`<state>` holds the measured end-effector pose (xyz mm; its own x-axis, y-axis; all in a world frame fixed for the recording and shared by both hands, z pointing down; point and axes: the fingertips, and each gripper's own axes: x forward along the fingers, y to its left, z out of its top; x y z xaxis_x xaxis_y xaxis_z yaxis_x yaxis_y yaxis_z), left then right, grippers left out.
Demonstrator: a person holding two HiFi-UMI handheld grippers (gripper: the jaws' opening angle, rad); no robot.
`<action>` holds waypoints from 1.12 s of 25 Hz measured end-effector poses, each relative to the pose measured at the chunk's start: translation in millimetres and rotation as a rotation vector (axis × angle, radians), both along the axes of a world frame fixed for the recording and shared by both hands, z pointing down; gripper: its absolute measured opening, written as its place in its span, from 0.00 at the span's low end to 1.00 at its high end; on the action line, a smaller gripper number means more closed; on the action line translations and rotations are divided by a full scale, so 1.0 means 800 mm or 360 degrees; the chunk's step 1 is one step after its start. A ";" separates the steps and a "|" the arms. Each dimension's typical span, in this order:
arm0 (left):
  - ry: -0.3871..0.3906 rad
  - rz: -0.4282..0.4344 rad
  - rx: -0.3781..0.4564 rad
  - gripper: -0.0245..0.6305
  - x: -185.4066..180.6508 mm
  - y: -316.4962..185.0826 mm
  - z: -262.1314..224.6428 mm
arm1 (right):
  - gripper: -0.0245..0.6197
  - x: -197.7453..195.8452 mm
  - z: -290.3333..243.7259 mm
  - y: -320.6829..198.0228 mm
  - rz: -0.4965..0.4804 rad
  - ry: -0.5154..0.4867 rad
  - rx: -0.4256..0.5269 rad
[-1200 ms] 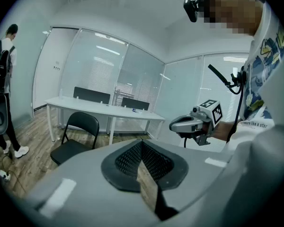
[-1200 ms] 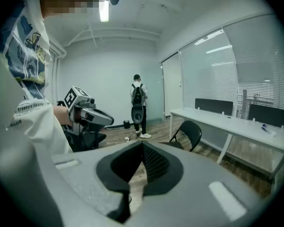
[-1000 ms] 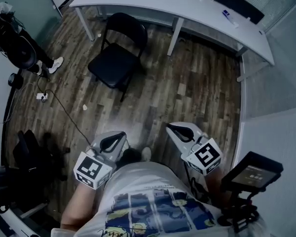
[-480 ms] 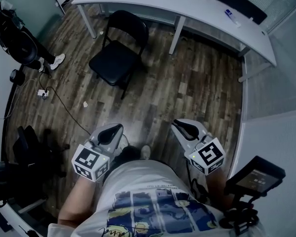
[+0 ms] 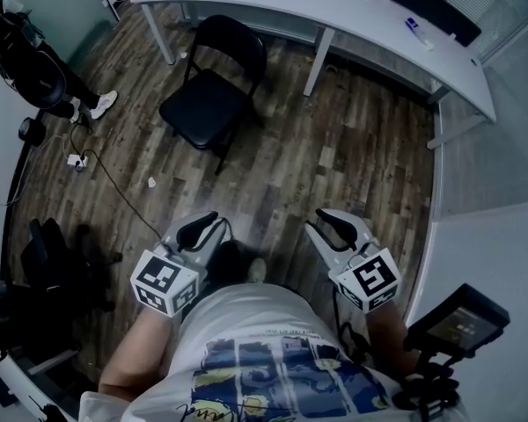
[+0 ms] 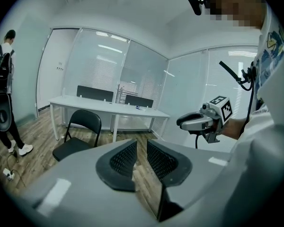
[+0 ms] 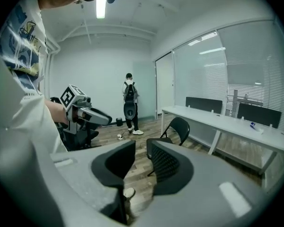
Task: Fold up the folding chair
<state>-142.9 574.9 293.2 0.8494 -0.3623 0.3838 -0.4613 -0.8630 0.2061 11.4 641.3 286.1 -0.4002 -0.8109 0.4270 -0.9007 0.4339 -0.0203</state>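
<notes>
Head view: a black chair (image 5: 213, 95) stands unfolded on the wood floor. It is well ahead of both grippers, a little left of the left gripper (image 5: 213, 221), and just in front of a white desk (image 5: 334, 7). The seat lies flat and faces down-left in the picture, and the back rises on the desk side. The chair's long axis runs upright, from its feet to the top of the back. The right gripper (image 5: 318, 220) sits beside the left one. Both are close to the person's body and far from the chair

Left gripper view: the jaws have just been opening and stand slightly apart, with only floor showing between them. The chair (image 6: 80, 131) is far ahead, left of the jaws, with its seat toward the left

Right gripper view: these jaws have also just been opening and show a wider gap, with nothing held. The chair (image 7: 177, 129) is far ahead, above the right jaw, with its back on the right

Judged from this, no folding has begun. Left to do: reach the chair, grip it, and swing the seat up flat against the back
</notes>
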 end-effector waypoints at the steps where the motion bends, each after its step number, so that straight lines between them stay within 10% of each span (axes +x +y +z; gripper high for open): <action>1: 0.0004 0.0003 0.0000 0.14 0.001 -0.002 0.000 | 0.19 0.001 0.000 -0.002 0.0004 0.0002 -0.0003; 17: 0.0081 0.0103 -0.0077 0.20 0.060 -0.144 0.032 | 0.19 0.040 0.024 -0.127 0.0076 0.0027 -0.0113; 28: 0.0144 -0.0068 -0.0119 0.19 0.005 -0.266 0.048 | 0.20 0.025 0.012 -0.268 0.0030 0.0064 -0.0184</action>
